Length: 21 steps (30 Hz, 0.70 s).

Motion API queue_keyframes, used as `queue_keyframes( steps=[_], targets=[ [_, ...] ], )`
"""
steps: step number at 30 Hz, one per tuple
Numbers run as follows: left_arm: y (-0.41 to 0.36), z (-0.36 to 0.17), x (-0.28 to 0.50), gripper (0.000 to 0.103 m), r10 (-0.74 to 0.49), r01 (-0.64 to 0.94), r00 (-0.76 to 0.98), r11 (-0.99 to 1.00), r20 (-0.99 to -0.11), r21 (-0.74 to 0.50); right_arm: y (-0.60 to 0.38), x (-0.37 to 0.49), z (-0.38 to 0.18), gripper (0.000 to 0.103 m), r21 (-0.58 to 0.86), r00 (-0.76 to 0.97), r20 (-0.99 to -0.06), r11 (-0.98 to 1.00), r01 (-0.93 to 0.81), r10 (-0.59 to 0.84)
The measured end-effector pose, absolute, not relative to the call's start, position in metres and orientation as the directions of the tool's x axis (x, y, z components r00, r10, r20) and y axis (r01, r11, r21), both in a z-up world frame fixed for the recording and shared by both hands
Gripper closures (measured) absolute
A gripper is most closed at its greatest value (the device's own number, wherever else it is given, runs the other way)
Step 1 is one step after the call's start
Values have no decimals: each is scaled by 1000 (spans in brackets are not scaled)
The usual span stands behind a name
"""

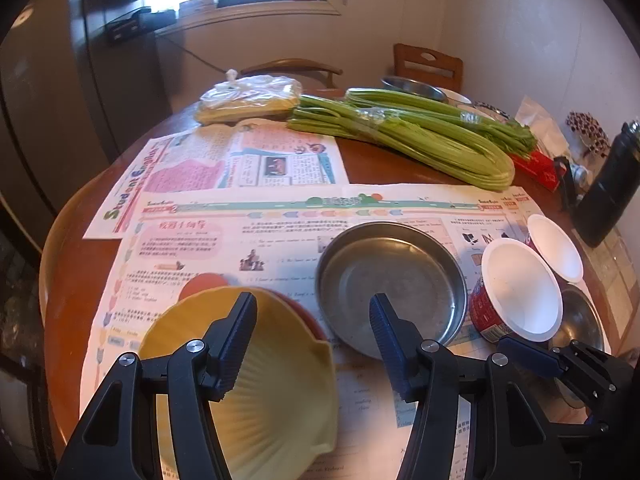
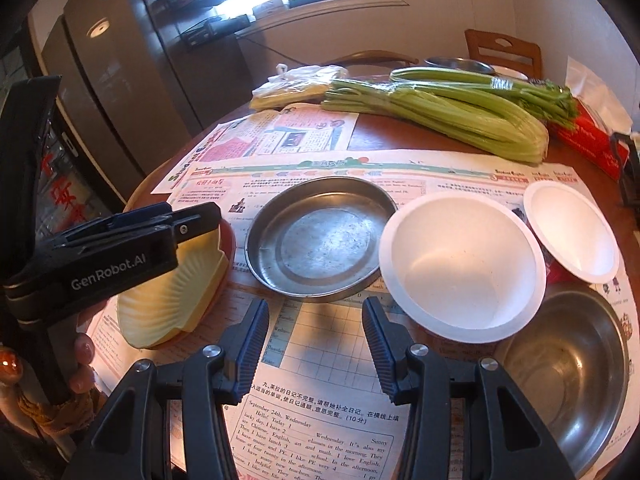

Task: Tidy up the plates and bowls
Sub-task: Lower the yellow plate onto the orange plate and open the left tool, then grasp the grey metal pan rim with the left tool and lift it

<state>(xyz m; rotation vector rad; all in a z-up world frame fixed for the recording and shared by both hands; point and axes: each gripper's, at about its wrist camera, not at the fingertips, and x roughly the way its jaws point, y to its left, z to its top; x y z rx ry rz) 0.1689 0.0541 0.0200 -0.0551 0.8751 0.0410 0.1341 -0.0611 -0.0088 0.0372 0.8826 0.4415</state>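
Observation:
A yellow fluted bowl (image 1: 280, 400) (image 2: 176, 300) stands tilted on a red plate (image 2: 228, 240). Its raised rim is at the tip of my left gripper (image 1: 314, 298) (image 2: 192, 220). That gripper's left finger lies across the bowl's inside. The bowl's right rim sits between the jaws, apart from the right finger, so the jaws are open. A steel plate (image 1: 392, 280) (image 2: 320, 240) lies flat beyond both grippers. To its right are a white bowl (image 2: 460, 268), a second white bowl (image 2: 572, 232) and a steel bowl (image 2: 568, 368). My right gripper (image 2: 316, 303) hovers open over the newspaper, holding nothing.
Newspaper sheets cover the near half of the round wooden table (image 1: 68, 280). At the back lie celery bundles (image 1: 420, 136), a plastic bag of yellow food (image 1: 248, 100) and another steel bowl (image 1: 412, 86). A dark bottle (image 1: 608, 184) and a red box (image 2: 592, 136) stand at the right.

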Motion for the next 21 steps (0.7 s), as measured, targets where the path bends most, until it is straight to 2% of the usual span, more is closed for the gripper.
queue_keyframes(
  steps=[14, 21],
  targets=[
    [57, 9, 221, 43, -8, 2, 589, 1000, -808, -9, -53, 150, -23, 55, 209, 543, -766, 932, -295, 344],
    [57, -10, 244, 43, -55, 31, 540, 998, -840, -46, -44, 158, -31, 55, 192, 539, -781, 943, -271, 314]
  ],
)
